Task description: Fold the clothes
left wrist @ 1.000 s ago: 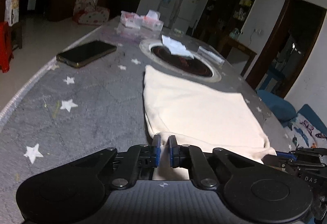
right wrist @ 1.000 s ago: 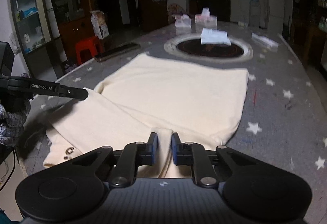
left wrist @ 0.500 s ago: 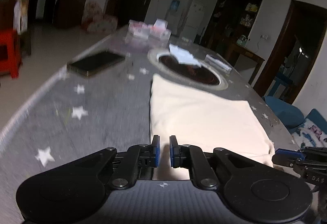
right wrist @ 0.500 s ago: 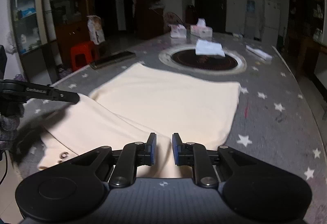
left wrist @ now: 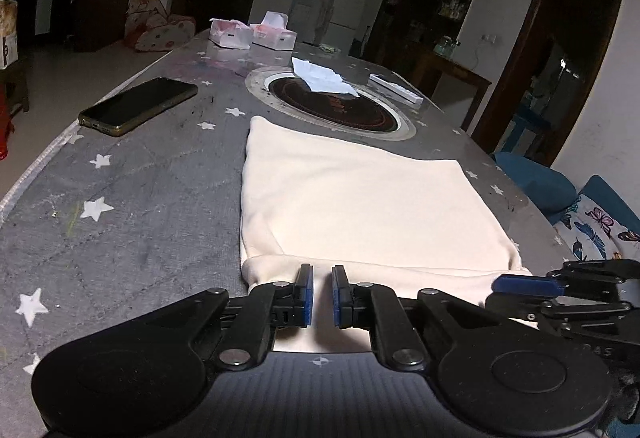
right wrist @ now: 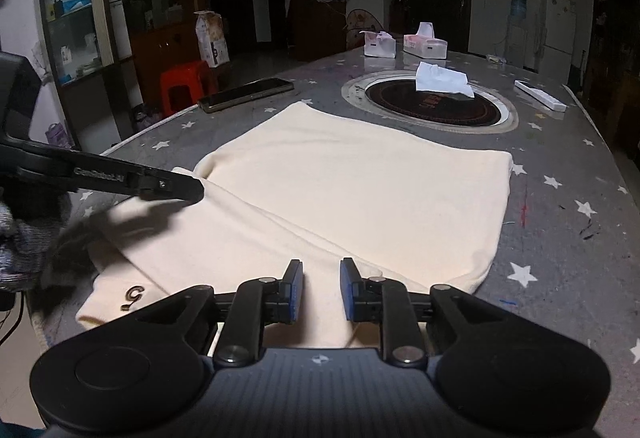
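Both grippers hang low over the near edge of the cream garment, and neither grips anything. Left gripper has its jaws parted only a little, with bare cloth showing in the gap; right gripper stands wider apart over the cloth, also empty. Seen from the left wrist, the right gripper's blue-tipped fingers reach in from the side at the garment's near right corner.

The garment lies flat on the grey, star-printed bench, near the front edge. It looks partly folded: from the right wrist a folded flap crosses the near part on a slant, with a small dark emblem close to its near left corner, and the far portion makes a fairly neat rectangle. My reading is that one fold has been laid and let go, and that at least one more fold, probably bringing the near edge toward the far edge, is left before the piece is compact. The near left corner in the left view bunches slightly and may need smoothing.

Around it: a phone sits well to the left of the cloth, a round inset burner lies just beyond the garment's far edge with a crumpled tissue on it, two tissue boxes stand farther back, and a white remote lies beyond on the right. The burner ring is the only thing near enough to matter if the cloth is pushed forward; otherwise nothing blocks a fold.
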The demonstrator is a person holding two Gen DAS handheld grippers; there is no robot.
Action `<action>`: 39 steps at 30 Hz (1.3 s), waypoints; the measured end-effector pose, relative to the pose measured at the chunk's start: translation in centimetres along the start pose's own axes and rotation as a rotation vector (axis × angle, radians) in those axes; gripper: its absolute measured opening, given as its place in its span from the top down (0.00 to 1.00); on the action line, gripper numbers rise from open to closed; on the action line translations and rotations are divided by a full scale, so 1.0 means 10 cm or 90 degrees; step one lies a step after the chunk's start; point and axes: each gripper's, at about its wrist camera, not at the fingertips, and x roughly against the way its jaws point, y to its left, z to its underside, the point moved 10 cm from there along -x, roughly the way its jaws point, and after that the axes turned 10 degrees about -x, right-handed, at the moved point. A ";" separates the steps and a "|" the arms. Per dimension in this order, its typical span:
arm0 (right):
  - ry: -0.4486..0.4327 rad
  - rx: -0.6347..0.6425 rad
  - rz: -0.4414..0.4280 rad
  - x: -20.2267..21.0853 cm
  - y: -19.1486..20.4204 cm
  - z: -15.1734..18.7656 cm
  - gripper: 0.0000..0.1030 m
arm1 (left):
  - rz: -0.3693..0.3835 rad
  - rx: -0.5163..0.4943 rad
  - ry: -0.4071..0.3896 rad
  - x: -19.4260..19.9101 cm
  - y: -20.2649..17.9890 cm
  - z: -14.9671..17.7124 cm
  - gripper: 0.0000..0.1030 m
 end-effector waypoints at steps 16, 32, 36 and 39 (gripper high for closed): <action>0.011 0.064 0.001 0.26 0.11 0.33 0.66 | 0.056 -0.174 0.017 0.44 -0.54 0.36 0.76; 0.044 0.165 -0.011 0.62 0.19 0.46 0.56 | 0.042 -0.470 0.003 0.84 -0.78 0.75 0.71; 0.055 0.203 -0.005 0.67 0.22 0.54 0.49 | 0.030 -0.523 -0.008 0.73 -0.87 0.78 0.71; 0.060 0.224 -0.002 0.68 0.23 0.60 0.47 | 0.030 -0.544 -0.017 0.69 -0.91 0.80 0.71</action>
